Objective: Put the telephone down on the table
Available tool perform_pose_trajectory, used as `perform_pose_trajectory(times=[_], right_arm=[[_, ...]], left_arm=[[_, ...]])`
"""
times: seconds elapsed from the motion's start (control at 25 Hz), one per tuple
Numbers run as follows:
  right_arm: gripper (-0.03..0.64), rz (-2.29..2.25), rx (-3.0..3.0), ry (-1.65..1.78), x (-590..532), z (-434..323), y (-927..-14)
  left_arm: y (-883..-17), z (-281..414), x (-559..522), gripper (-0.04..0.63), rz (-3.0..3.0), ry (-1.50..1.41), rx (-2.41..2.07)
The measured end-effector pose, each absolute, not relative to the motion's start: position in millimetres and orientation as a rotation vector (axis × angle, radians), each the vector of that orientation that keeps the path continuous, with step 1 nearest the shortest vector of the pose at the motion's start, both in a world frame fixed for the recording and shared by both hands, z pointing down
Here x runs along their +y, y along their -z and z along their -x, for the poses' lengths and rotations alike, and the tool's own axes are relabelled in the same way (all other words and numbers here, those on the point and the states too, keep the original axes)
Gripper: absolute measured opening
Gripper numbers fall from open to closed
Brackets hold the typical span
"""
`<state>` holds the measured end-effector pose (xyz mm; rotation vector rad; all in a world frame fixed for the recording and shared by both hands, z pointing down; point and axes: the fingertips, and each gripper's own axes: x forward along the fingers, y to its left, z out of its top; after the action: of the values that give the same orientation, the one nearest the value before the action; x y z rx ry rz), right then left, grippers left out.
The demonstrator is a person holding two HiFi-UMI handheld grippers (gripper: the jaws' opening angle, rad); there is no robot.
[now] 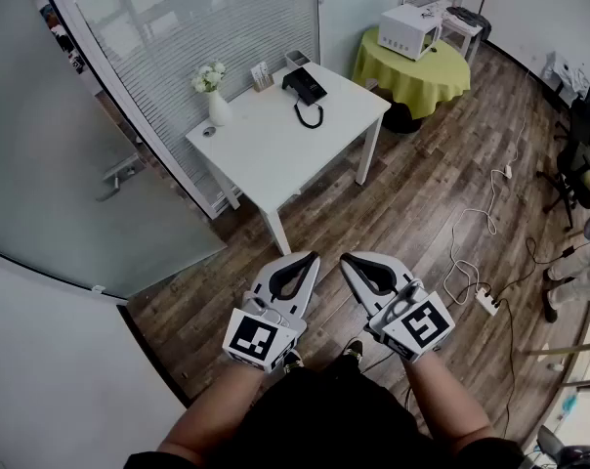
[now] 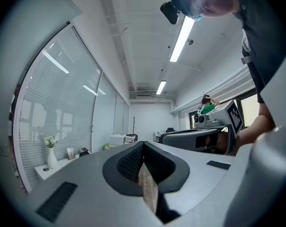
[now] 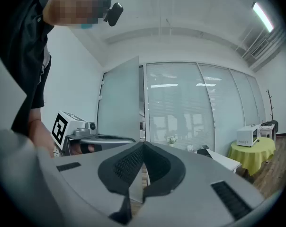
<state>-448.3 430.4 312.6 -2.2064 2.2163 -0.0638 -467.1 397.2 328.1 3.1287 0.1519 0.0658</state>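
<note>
A black telephone with its coiled cord sits on the far part of a white square table, well ahead of me. Both grippers are held side by side close to my body, far from the table. My left gripper is shut, its jaws meeting at the tips with nothing between them. My right gripper is shut and empty too. The left gripper view looks level across the room, with the left gripper in front and the table small at the left. In the right gripper view the right gripper is shut, and the telephone shows small beyond it.
A white vase with flowers, a small card and a box stand on the table. A round table with a green cloth carries a microwave. Cables and a power strip lie on the wooden floor at the right. Glass walls with blinds stand at the left.
</note>
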Motion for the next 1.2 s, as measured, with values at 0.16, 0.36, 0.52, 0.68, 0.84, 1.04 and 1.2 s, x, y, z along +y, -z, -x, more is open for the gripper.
perform_pose_trajectory(times=[0.16, 0.36, 0.52, 0.68, 0.84, 1.04, 1.2], right_arm=[[0.021, 2.196, 2.209, 0.057, 430.8, 445.5, -308.9], [0.023, 2.205, 2.207, 0.053, 436.7, 437.6, -307.3], [0.023, 2.215, 2.183, 0.06, 443.9, 424.9, -308.5], [0.023, 2.21, 2.195, 0.048, 449.0, 412.8, -306.3], [0.023, 2.202, 2.206, 0.04, 455.6, 397.1, -306.0], [0.023, 2.185, 2.227, 0.029, 469.0, 370.2, -307.6], [0.023, 2.173, 2.246, 0.034, 477.1, 350.1, -307.0]], left_arm=[[-324.3, 461.7, 397.8, 0.008, -3.131, -0.06, 0.146], [-321.8, 454.1, 403.0, 0.008, -3.133, -0.055, 0.14], [-326.6, 446.0, 407.7, 0.008, -3.12, -0.051, 0.113], [-323.1, 433.6, 413.8, 0.008, -3.132, -0.056, 0.114], [-322.8, 414.9, 421.7, 0.008, -3.14, -0.067, 0.115], [-324.7, 387.0, 438.1, 0.008, -3.155, -0.091, 0.114], [-321.1, 366.9, 448.3, 0.008, -3.159, -0.098, 0.095]])
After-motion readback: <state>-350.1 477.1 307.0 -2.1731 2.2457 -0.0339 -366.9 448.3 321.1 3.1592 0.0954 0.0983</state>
